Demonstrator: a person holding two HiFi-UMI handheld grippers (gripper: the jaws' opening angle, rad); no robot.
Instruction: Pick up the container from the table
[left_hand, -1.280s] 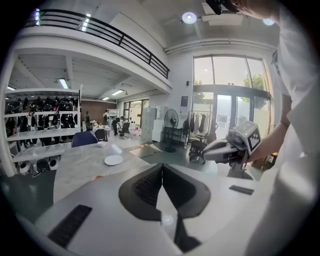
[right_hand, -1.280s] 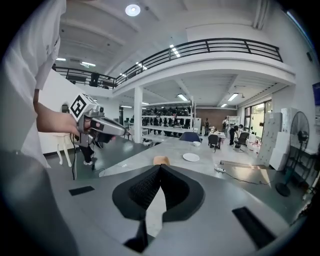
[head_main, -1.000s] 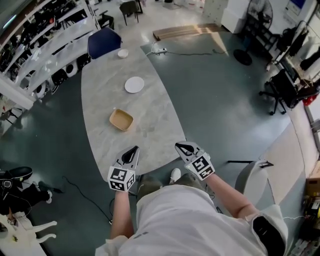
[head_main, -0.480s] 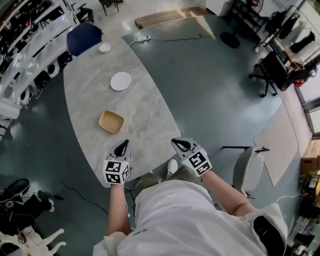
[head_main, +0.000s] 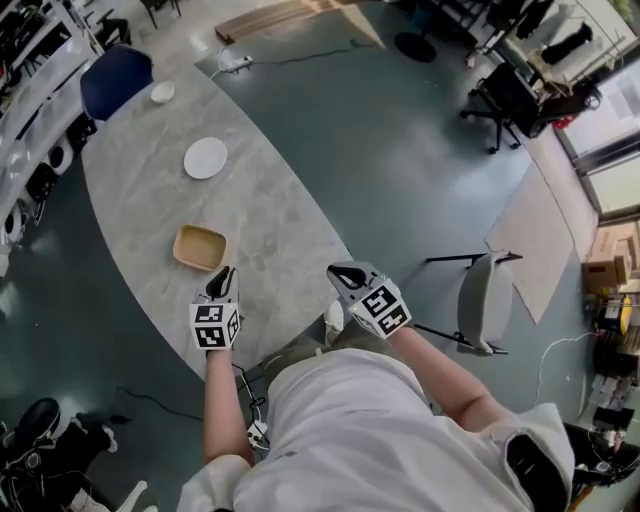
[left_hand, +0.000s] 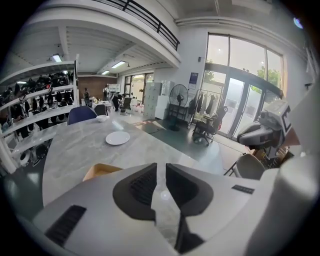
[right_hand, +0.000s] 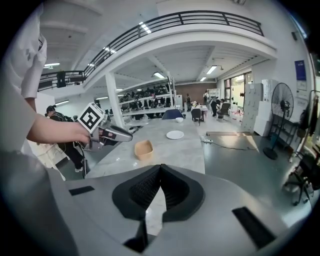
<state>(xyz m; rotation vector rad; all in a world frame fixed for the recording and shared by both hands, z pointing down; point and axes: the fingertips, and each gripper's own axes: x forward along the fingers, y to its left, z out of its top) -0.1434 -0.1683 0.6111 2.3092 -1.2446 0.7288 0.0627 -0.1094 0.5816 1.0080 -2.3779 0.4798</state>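
The container (head_main: 200, 247) on my near left is tan. The tabletop (head_main: 140, 200) is pale grey with marble veining, the far plate (head_main: 205, 158) white, the chair (head_main: 115, 80) beyond it dark blue.

Three things are being carried, well apart, by a long grey marbled tabletop (head_main: 150, 215): a tan square container (head_main: 200, 247) towards the near end, a white plate (head_main: 205, 158) at mid-length, a small white bowl (head_main: 162, 92) at the far end.

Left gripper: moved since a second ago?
Yes: the left gripper has closed in on the tan container; its jaws are opening, nothing between them.
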